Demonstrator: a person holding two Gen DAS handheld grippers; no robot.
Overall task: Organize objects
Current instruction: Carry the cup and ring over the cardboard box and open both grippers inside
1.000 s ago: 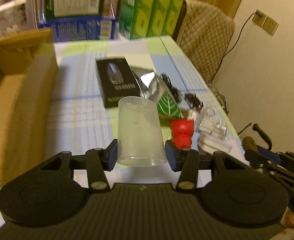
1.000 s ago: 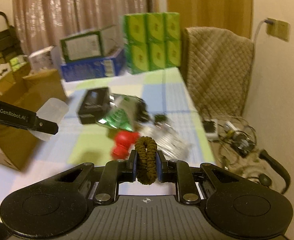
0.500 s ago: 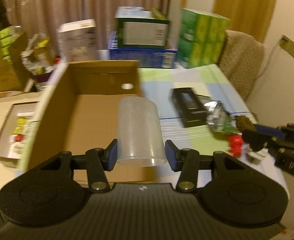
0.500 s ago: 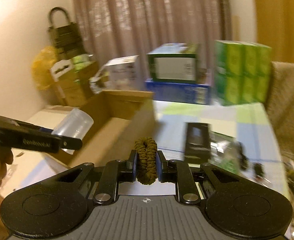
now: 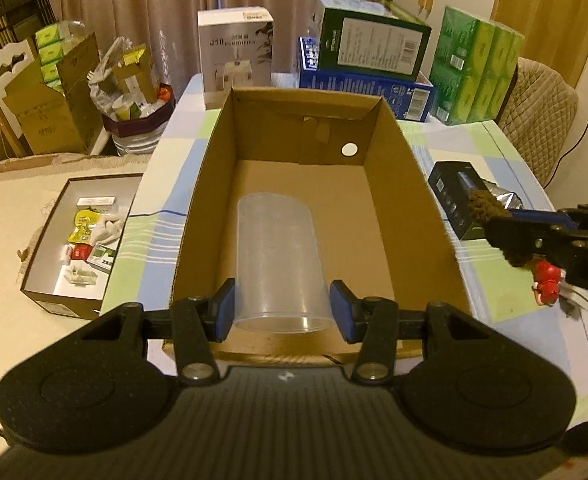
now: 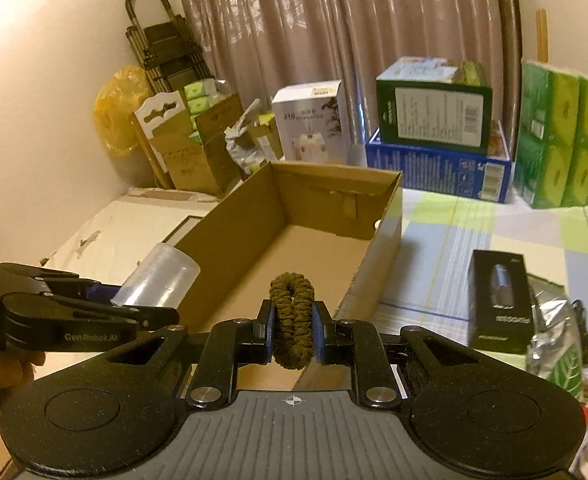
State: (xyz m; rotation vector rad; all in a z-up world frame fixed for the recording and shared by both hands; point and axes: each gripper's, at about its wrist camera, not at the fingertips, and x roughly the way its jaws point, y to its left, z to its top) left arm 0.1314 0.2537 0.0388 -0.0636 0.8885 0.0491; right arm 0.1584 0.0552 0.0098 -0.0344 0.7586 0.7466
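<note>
Checked tablecloth (image 5: 473, 148) carries open cardboard box (image 5: 409, 200). Left gripper (image 5: 282, 310) clamps translucent plastic cup (image 5: 278, 256) above box's near end. Right gripper (image 6: 292, 322) pinches fuzzy olive scrunchie (image 6: 292, 312) over box's right wall. Only left view shows red figurine (image 5: 547, 282) right of box.

wrist views, angled down, sharing cardboard box (image 5: 409, 184)

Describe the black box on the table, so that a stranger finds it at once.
Start at the big open cardboard box on the checked tablecloth. Just to its right lies the slim black box, flat, beside a silver and green foil bag. It alone is black, with a pale oblong product pictured on top.
</note>
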